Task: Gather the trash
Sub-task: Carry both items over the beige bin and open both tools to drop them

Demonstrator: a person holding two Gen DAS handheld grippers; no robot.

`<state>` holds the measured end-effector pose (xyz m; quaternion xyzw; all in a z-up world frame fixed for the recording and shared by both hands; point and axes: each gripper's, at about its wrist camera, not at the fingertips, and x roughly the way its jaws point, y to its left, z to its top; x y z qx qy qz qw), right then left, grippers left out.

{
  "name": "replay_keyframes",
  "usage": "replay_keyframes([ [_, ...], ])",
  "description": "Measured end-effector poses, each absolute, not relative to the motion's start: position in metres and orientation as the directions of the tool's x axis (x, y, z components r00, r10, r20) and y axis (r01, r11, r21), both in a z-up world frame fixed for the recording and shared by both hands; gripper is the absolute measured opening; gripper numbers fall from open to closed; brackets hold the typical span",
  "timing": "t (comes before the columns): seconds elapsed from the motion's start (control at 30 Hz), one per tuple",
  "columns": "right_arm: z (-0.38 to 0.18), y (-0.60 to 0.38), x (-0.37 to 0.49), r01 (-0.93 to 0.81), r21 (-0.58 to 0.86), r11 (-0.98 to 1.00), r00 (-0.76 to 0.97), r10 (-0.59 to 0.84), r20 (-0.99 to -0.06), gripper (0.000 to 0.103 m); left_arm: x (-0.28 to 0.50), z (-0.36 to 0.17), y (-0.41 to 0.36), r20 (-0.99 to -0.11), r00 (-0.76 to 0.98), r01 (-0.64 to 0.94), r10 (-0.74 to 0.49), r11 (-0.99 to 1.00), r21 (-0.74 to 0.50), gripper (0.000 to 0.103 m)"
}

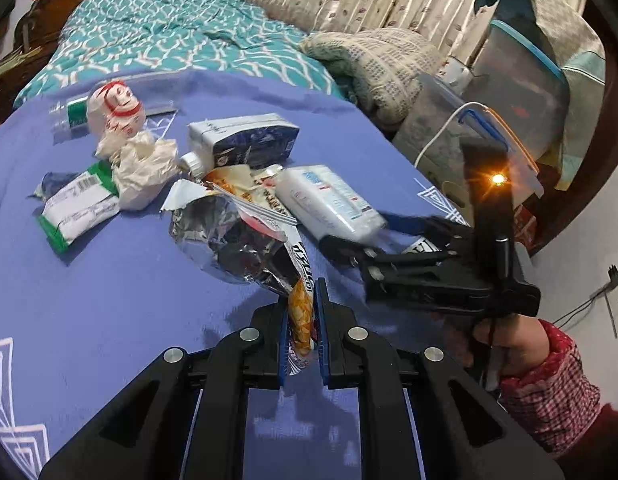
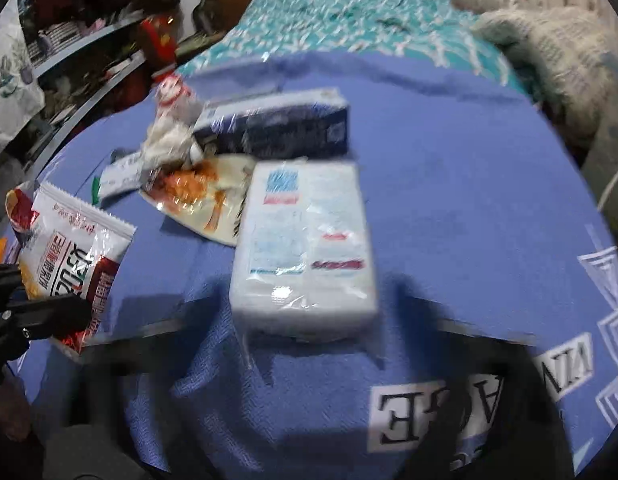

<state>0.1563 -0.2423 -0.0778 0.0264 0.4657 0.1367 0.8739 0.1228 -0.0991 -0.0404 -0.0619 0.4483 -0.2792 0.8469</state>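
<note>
My left gripper [image 1: 301, 320] is shut on the corner of a torn foil snack bag [image 1: 237, 236], lifting it over the purple blanket [image 1: 109, 280]; the bag also shows in the right wrist view [image 2: 69, 256]. My right gripper [image 1: 361, 240] is open around the near end of a white tissue pack [image 1: 329, 200], [image 2: 305, 248]. In the right wrist view its fingers are motion-blurred. Other trash lies behind: a dark blue carton [image 1: 245, 140], crumpled white paper [image 1: 145, 168], a green-and-white wrapper [image 1: 77, 212], a white face-printed ball [image 1: 115, 110] and a flat orange wrapper [image 2: 205, 200].
The blanket lies over a bed with a teal patterned quilt [image 1: 169, 36]. A folded knitted blanket [image 1: 381, 64] and plastic storage boxes [image 1: 517, 88] stand to the right. Cluttered shelves [image 2: 77, 56] are at the left.
</note>
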Motion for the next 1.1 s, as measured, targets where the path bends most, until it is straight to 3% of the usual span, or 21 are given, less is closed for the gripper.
replay_keyframes([
  [0.13, -0.066, -0.270, 0.134, -0.191, 0.238, 0.952, 0.575, 0.305, -0.759, 0.060, 0.121, -0.038, -0.115, -0.724, 0.423, 0.447, -0.545, 0.820, -0.357, 0.010],
  [0.37, -0.046, -0.353, 0.069, -0.033, 0.192, 0.981, 0.669, 0.164, -0.725, 0.060, 0.115, -0.041, -0.199, -0.727, 0.306, 0.590, -0.615, 0.722, -0.362, 0.010],
  [0.67, -0.050, -0.507, -0.004, 0.306, 0.248, 0.919, 0.720, -0.053, -0.692, 0.060, 0.119, -0.024, -0.373, -0.736, 0.081, 0.775, -0.672, 0.507, -0.377, 0.010],
  [0.9, -0.063, -0.606, -0.015, 0.472, 0.288, 0.833, 0.692, -0.148, -0.707, 0.061, 0.139, -0.027, -0.506, -0.764, 0.041, 0.826, -0.644, 0.452, -0.337, 0.011],
  [0.97, -0.067, -0.618, -0.006, 0.482, 0.281, 0.830, 0.680, -0.152, -0.717, 0.064, 0.149, -0.034, -0.529, -0.776, 0.040, 0.823, -0.629, 0.462, -0.332, 0.021],
  [1.0, -0.069, -0.620, 0.002, 0.483, 0.280, 0.830, 0.676, -0.151, -0.721, 0.066, 0.156, -0.040, -0.541, -0.787, 0.035, 0.813, -0.616, 0.475, -0.336, 0.044],
  [1.03, -0.071, -0.625, 0.008, 0.483, 0.276, 0.831, 0.672, -0.150, -0.725, 0.079, 0.162, -0.044, -0.548, -0.799, 0.034, 0.803, -0.600, 0.493, -0.336, 0.079],
  [1.07, -0.074, -0.625, 0.015, 0.486, 0.267, 0.832, 0.667, -0.155, -0.729, 0.085, 0.170, -0.049, -0.552, -0.815, 0.065, 0.777, -0.576, 0.542, -0.321, 0.089],
  [1.1, -0.074, -0.625, 0.017, 0.489, 0.260, 0.832, 0.669, -0.167, -0.724, 0.085, 0.175, -0.049, -0.551, -0.809, 0.082, 0.762, -0.583, 0.559, -0.326, 0.089],
])
